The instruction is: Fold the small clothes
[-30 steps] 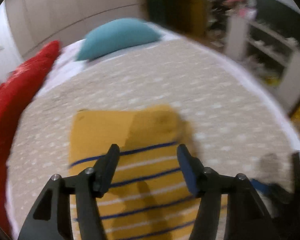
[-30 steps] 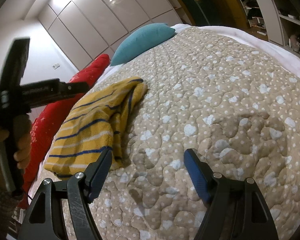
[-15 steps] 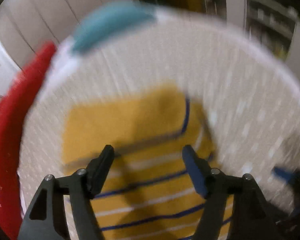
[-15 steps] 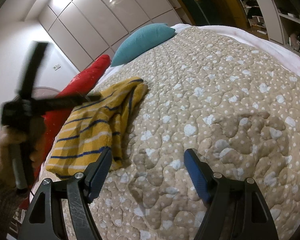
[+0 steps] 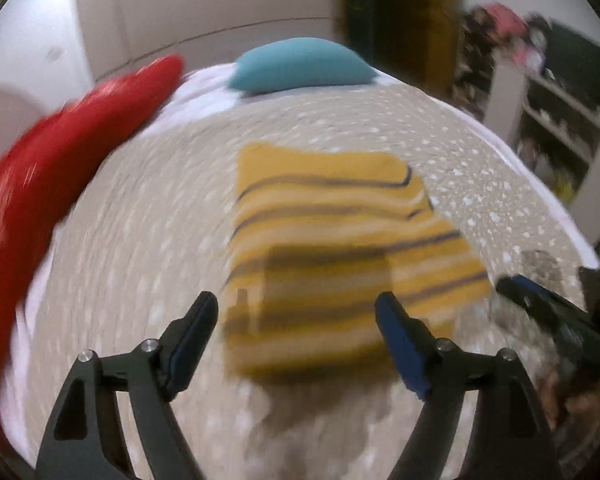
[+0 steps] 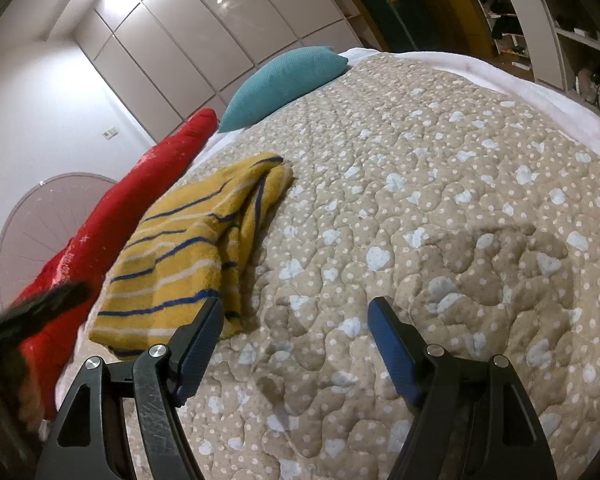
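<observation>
A folded yellow garment with blue and white stripes (image 5: 340,240) lies on the beige quilted bed (image 5: 140,240); it also shows at the left of the right wrist view (image 6: 188,248). My left gripper (image 5: 296,320) is open and empty, held above the garment's near edge. My right gripper (image 6: 294,324) is open and empty over bare quilt (image 6: 440,200), just right of the garment. The right gripper shows at the right edge of the left wrist view (image 5: 540,304). The left gripper shows blurred at the left edge of the right wrist view (image 6: 32,312).
A teal pillow (image 6: 284,80) lies at the head of the bed. A long red cushion (image 6: 140,192) runs along the bed's left side. White shelves (image 5: 560,128) with clutter stand to the right. Wardrobe doors (image 6: 204,32) line the far wall.
My left gripper has pulled back and away from the garment, which now sits farther ahead in its view. The right gripper has stayed in place. The garment has not moved.
</observation>
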The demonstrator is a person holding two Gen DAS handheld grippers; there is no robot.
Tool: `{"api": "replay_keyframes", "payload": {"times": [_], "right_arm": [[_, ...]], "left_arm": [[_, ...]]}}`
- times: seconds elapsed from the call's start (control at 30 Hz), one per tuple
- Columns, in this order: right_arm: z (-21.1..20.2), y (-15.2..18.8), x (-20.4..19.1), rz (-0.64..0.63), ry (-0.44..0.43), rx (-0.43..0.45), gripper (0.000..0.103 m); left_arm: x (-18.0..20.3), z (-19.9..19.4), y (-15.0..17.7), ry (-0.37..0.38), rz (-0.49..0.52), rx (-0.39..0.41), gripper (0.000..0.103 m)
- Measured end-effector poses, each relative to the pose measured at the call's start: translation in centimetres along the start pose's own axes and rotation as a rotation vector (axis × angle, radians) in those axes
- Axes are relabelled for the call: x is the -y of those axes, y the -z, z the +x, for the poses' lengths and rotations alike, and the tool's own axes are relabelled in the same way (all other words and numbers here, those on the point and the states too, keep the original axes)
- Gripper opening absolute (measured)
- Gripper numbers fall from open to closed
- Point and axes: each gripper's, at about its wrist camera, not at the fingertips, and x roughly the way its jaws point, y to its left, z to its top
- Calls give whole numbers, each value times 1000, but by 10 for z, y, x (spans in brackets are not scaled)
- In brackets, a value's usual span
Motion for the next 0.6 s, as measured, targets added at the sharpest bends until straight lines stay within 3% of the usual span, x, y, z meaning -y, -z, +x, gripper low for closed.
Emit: {"api": "replay_keyframes", "payload": {"times": [0.1,0.17,0.2,0.3,0.37,0.5,0.57,0.6], "right_arm": [[6,-3,-9,-32,64,-32,78],[7,-8,-24,-79,165,-69,78],[0,-13,-40,-123,219,-45,79],[-18,-27,-77,-197,166,35,79],[-14,-38,-102,-237,108,31,79],[37,-54,-133,-264,3,-79,78],[77,-59,-129,-249,13,-177,78],[99,-59,-120,-234,63,-228,76]], "left_arm": [[-23,-22,36,-14,-65,-21,81],[-38,-38,48,-20,-91,-34,81],[-47,-48,54,-25,-109,-36,81],[-74,-83,65,-86,-151,10,86],[-82,-98,71,-152,-144,49,93],[-87,-100,79,-216,-110,76,94],[-92,-94,85,-185,-132,66,94],[-97,-93,88,-167,-151,62,94]]}}
